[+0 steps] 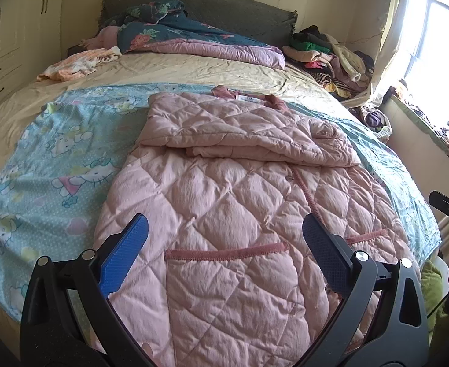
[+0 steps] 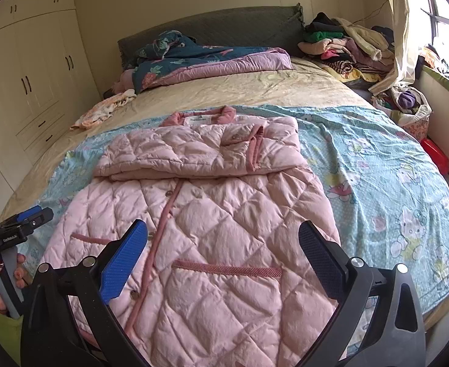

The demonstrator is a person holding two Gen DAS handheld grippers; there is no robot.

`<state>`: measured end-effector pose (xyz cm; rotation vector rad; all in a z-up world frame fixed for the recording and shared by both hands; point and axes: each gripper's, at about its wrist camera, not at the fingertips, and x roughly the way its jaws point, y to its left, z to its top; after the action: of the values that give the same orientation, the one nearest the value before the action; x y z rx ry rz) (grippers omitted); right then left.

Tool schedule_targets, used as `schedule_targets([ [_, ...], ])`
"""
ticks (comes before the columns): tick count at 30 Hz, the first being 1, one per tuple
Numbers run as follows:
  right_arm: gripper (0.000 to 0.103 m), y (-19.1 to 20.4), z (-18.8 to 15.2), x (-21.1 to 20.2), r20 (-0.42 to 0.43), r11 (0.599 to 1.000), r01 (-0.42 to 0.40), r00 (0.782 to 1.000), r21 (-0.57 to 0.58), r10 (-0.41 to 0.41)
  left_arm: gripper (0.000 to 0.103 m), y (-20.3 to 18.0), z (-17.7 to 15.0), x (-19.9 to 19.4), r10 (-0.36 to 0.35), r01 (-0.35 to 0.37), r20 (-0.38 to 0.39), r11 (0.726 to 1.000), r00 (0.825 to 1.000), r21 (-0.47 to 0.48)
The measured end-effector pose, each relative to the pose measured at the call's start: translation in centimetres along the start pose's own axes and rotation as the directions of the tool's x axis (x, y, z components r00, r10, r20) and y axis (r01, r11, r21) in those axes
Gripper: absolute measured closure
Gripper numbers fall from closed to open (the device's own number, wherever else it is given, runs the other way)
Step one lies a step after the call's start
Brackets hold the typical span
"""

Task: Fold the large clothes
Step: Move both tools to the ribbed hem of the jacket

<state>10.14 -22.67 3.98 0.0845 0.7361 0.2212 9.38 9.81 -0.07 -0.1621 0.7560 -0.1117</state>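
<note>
- Lying front-up on a blue cartoon-print sheet (image 2: 386,183) across the bed (image 2: 255,91), a pink quilted coat (image 2: 212,214) has its sleeves folded over the chest at the far end, collar toward the headboard.
- The left gripper (image 1: 224,244) hovers released above the coat's near hem, fingers spread wide over the left pocket.
- The right gripper (image 2: 222,244) hangs likewise released, holding nothing, the right pocket between its fingers.
- A clothes pile (image 2: 346,49) sits far right.
</note>
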Motion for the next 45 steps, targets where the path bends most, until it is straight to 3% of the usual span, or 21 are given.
schedule_targets([
  [14, 0.004, -3.7, -3.4, 0.5, -0.055, 0.997, 0.066, 0.996, 0.030, -0.065, 0.008, 0.9, -2.8, 0.4, 0.034, -0.034, -0.038, 0.999, 0.999, -0.001],
  [29, 0.004, -7.7, -7.3, 1.4, -0.157, 0.991, 0.119, 0.981, 0.054, -0.110, 0.008, 4.7, -6.4, 0.2, 0.119, -0.124, -0.098, 0.991, 0.988, -0.048],
  [45, 0.004, -9.7, -11.3, 3.0, -0.302, 0.993, 0.085, 0.952, 0.086, -0.055, 0.008, 9.7, -9.5, -1.6, 0.179, -0.199, -0.162, 0.973, 0.970, -0.119],
])
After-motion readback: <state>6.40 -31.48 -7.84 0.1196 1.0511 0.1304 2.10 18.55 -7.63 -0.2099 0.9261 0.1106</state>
